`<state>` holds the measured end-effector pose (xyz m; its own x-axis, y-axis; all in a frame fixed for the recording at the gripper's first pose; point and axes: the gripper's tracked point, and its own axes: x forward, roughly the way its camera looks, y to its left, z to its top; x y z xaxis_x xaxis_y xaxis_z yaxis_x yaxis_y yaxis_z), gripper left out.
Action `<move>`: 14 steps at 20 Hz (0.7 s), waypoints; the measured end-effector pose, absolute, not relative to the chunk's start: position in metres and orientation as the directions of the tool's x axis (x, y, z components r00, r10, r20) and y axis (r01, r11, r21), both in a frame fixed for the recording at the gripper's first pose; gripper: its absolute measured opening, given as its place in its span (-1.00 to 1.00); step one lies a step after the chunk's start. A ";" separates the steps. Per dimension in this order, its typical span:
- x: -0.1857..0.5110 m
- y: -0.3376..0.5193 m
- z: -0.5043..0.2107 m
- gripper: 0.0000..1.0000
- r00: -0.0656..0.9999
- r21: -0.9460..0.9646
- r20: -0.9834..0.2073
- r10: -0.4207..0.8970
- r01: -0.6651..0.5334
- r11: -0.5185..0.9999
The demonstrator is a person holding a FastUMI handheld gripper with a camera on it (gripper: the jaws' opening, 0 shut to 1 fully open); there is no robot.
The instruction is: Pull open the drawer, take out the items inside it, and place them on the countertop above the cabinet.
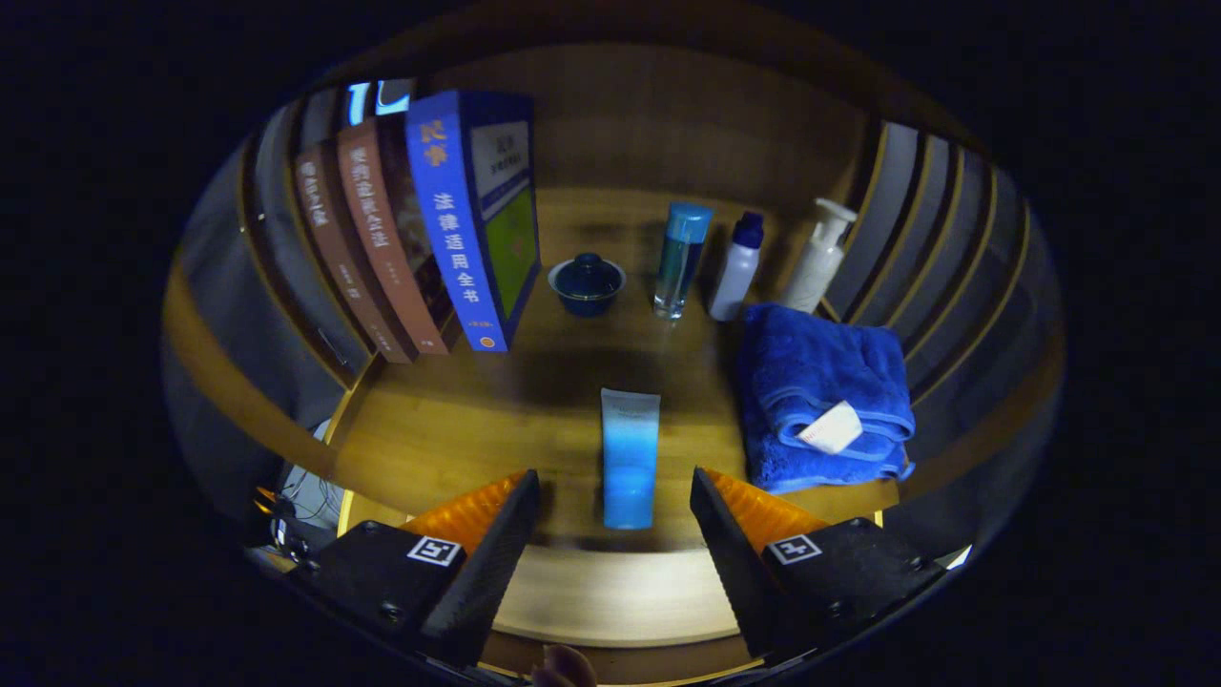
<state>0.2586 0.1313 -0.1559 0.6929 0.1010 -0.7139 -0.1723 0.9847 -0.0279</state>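
A blue tube [630,458] lies flat on the wooden countertop [448,429], its near end just ahead of and between my fingers. My gripper [615,515] is open and holds nothing; the tube is apart from both fingers [496,544]. The near rounded edge of the countertop curves below the tube, between the fingers.
A folded blue towel [820,391] lies right of the tube. At the back stand a dark lidded bowl [587,283], a clear blue-capped bottle [681,258], a white bottle with a dark cap [738,267] and a white pump bottle [817,256]. Books [448,229] lean at the back left.
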 end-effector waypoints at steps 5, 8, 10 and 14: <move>0.216 0.136 -0.107 0.99 0.877 -0.011 -0.464 0.126 -0.148 0.989; 0.173 0.124 -0.085 1.00 0.936 -0.011 -0.329 0.122 -0.133 0.991; 0.145 0.108 -0.077 0.99 0.968 -0.020 -0.230 0.101 -0.108 0.994; 0.089 0.081 -0.081 0.98 0.992 0.036 -0.089 0.090 -0.087 0.996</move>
<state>0.0886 0.0806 -0.0811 0.9920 0.0901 -0.0888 -0.0872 0.9955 0.0358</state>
